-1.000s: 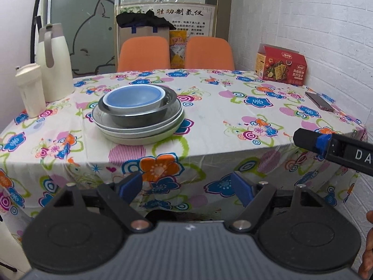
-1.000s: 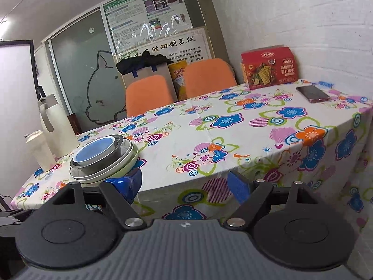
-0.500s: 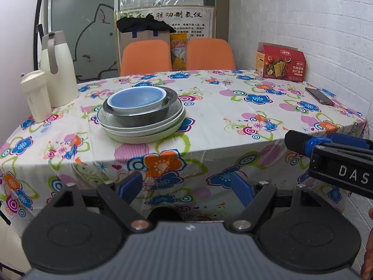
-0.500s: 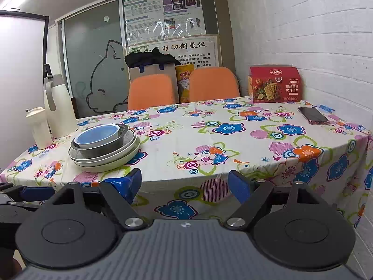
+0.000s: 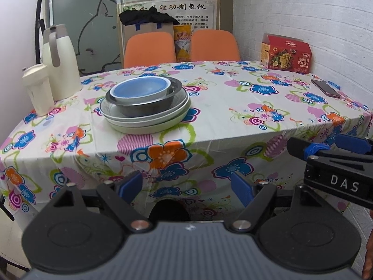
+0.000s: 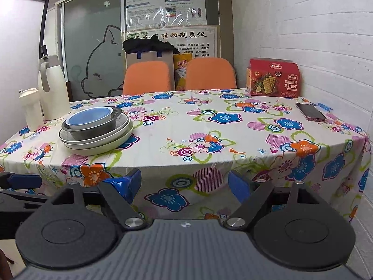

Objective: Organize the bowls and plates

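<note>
left gripper [image 5: 186,187] level, jaws apart | right gripper [image 6: 185,186] same

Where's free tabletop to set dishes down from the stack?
Biggest bare patch: cloth between the dish stack and the phone, running back toward the cracker box. Also the near strip in front of the stack. Crowded: left edge, where the white jug and the cup stand beside the stack.

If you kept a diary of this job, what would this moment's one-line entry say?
left gripper: open, empty | right gripper: open, empty | blue bowl in grey bowl on plates, untouched | both short of table
</note>
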The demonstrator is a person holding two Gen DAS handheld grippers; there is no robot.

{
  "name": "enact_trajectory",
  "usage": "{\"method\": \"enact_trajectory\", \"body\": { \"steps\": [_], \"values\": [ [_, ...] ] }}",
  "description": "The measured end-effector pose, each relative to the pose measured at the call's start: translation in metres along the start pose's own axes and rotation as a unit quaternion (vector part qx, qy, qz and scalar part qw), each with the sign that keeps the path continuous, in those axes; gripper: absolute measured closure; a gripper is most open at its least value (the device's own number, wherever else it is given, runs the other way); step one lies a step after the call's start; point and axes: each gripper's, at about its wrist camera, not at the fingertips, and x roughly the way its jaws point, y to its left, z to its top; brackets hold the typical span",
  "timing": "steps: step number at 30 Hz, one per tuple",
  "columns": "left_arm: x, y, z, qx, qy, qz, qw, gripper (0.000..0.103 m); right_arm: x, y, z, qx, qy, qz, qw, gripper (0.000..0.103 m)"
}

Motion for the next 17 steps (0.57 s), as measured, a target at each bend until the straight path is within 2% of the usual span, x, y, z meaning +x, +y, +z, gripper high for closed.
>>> {"method": "enact_trajectory", "body": {
  "steps": [8,17],
  "values": [
    [0.001,0.010,0.002,-0.020,0.002,0.014,0.9997,0.024,0.002,0.000,0.000,0.010,0.002,0.005,1.000,0.034],
    [-0.007,0.012,0.002,-0.016,-0.029,0.008,0.9994,0.023,0.003,0.002,-0.002,0.017,0.006,0.016,1.000,0.034]
  ]
}}
